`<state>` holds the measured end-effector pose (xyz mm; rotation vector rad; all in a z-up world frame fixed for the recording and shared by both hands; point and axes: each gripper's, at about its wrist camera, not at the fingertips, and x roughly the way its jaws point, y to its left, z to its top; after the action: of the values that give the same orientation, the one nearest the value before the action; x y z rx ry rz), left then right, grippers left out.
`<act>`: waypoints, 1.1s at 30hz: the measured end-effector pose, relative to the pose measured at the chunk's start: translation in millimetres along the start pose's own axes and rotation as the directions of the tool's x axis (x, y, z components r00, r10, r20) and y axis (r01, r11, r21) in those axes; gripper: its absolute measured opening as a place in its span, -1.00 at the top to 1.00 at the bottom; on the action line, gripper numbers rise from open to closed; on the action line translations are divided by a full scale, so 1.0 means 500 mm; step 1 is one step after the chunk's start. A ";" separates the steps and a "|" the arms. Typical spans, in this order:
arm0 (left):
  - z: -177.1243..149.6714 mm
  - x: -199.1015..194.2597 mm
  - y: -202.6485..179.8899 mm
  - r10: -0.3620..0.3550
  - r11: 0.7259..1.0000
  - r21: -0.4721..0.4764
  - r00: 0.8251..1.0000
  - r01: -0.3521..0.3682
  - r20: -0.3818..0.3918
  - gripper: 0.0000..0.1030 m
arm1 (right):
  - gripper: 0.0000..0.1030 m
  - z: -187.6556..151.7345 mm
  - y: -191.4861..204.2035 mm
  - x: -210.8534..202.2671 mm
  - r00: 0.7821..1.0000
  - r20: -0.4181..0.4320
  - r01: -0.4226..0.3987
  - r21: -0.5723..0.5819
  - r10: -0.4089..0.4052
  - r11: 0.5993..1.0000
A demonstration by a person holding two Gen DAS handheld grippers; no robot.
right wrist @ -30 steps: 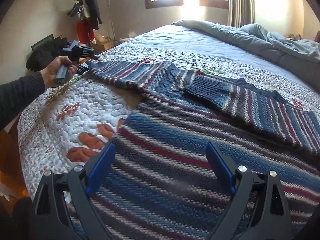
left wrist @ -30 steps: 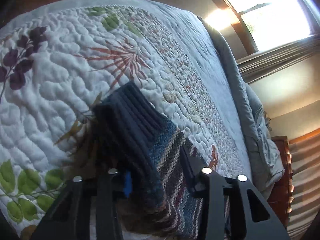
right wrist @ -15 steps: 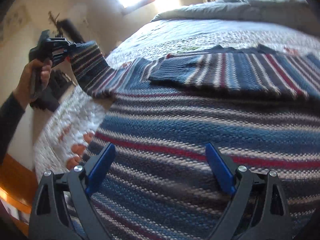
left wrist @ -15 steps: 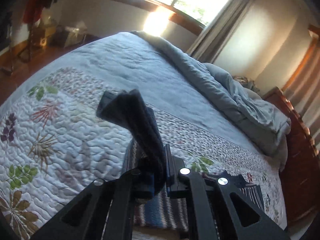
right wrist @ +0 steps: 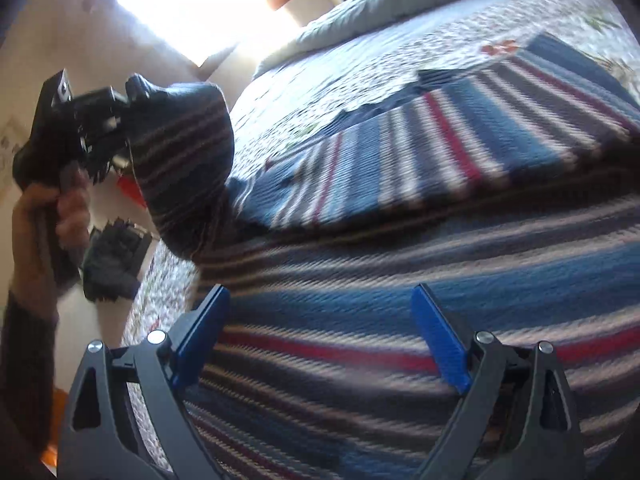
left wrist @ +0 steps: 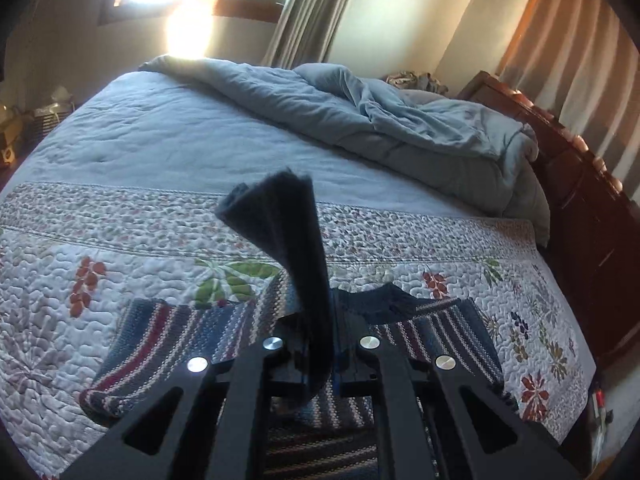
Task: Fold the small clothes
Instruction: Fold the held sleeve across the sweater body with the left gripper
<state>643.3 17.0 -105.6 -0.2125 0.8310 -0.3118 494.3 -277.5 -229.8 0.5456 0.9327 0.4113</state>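
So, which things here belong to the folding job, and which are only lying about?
Belong to the job:
- striped knitted sweater
- its dark ribbed cuff, pinched in the left gripper
- right gripper, open above the sweater

Only lying about:
- floral quilted bedspread
- rumpled blue duvet
- beige curtains

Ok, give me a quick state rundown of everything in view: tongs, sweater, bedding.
Left tongs: shut on the dark ribbed cuff, lifted off the bed.
Right tongs: open, empty, above the sweater body.
Blue, red and white striped knit sweater: flat; one sleeve folded across, the other raised.
Grey-blue duvet: rumpled, pushed back.
Floral quilt: spread flat.
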 end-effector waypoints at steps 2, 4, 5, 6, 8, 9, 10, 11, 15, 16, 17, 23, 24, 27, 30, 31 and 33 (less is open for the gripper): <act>-0.015 0.034 -0.047 0.021 1.000 0.015 1.000 -0.021 -0.001 0.86 | -0.77 0.009 -0.033 -0.017 1.000 0.008 -0.008 0.047 0.008 0.999; -0.038 0.062 -0.080 0.055 0.998 0.038 0.998 -0.055 0.008 0.86 | -0.77 0.017 -0.059 -0.029 1.000 0.010 -0.023 0.083 0.022 0.996; -0.057 0.086 -0.106 0.083 0.995 0.060 0.996 -0.084 0.012 0.86 | -0.77 0.020 -0.069 -0.036 1.000 0.014 -0.026 0.095 0.025 0.995; -0.073 0.103 -0.128 0.103 0.992 0.073 0.995 -0.104 0.014 0.86 | -0.77 0.022 -0.078 -0.042 1.000 0.018 -0.028 0.104 0.026 0.994; -0.117 0.142 -0.166 0.164 0.981 0.097 0.986 -0.166 0.019 0.86 | -0.77 0.029 -0.093 -0.052 0.999 0.028 -0.027 0.117 0.024 0.993; -0.136 0.159 -0.181 0.190 0.976 0.109 0.982 -0.191 0.020 0.86 | -0.77 0.031 -0.101 -0.059 0.999 0.039 -0.025 0.125 0.020 0.992; -0.153 0.177 -0.195 0.206 0.971 0.119 0.979 -0.206 0.014 0.86 | -0.77 0.033 -0.107 -0.066 0.999 0.047 -0.023 0.132 0.017 0.991; -0.175 0.202 -0.213 0.224 0.966 0.134 0.975 -0.222 0.003 0.86 | -0.77 0.036 -0.117 -0.077 0.998 0.064 -0.025 0.146 0.015 0.989; -0.225 0.254 -0.257 0.254 0.952 0.178 0.967 -0.248 -0.012 0.86 | -0.77 0.046 -0.154 -0.111 0.993 0.120 -0.037 0.208 0.012 0.977; -0.235 0.261 -0.264 0.251 0.952 0.185 0.968 -0.244 -0.014 0.84 | -0.77 0.047 -0.164 -0.121 0.991 0.136 -0.036 0.225 0.005 0.974; -0.242 0.267 -0.269 0.246 0.953 0.187 0.969 -0.238 -0.023 0.80 | -0.77 0.048 -0.170 -0.126 0.989 0.146 -0.032 0.233 -0.002 0.972; -0.275 0.200 -0.256 0.050 0.987 0.154 0.998 -0.045 -0.030 -0.55 | -0.77 0.041 -0.188 -0.135 0.990 0.142 -0.048 0.239 0.014 0.970; -0.279 0.165 -0.236 -0.002 0.993 0.115 1.000 0.004 -0.009 -0.68 | -0.77 0.041 -0.187 -0.136 0.990 0.139 -0.060 0.237 0.027 0.970; -0.310 0.058 -0.161 -0.116 0.993 0.013 0.992 0.115 0.051 -0.86 | -0.77 0.044 -0.184 -0.133 0.984 0.117 -0.159 0.266 0.132 0.951; -0.365 -0.007 -0.107 -0.081 0.996 0.033 0.995 0.079 0.058 -0.86 | -0.69 0.082 -0.185 -0.112 0.965 0.091 -0.263 0.342 0.246 0.902; -0.389 -0.027 -0.090 -0.062 0.997 0.047 0.995 0.059 0.074 -0.86 | -0.60 0.104 -0.186 -0.100 0.961 0.075 -0.274 0.370 0.265 0.888; -0.415 -0.050 -0.067 -0.055 0.998 0.040 0.992 0.051 0.116 -0.86 | -0.44 0.142 -0.186 -0.071 0.958 0.041 -0.274 0.409 0.283 0.870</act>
<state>465.2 -18.5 -214.7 -0.2163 0.7042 -0.3614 543.9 -389.3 -229.4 1.0750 0.9677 0.4826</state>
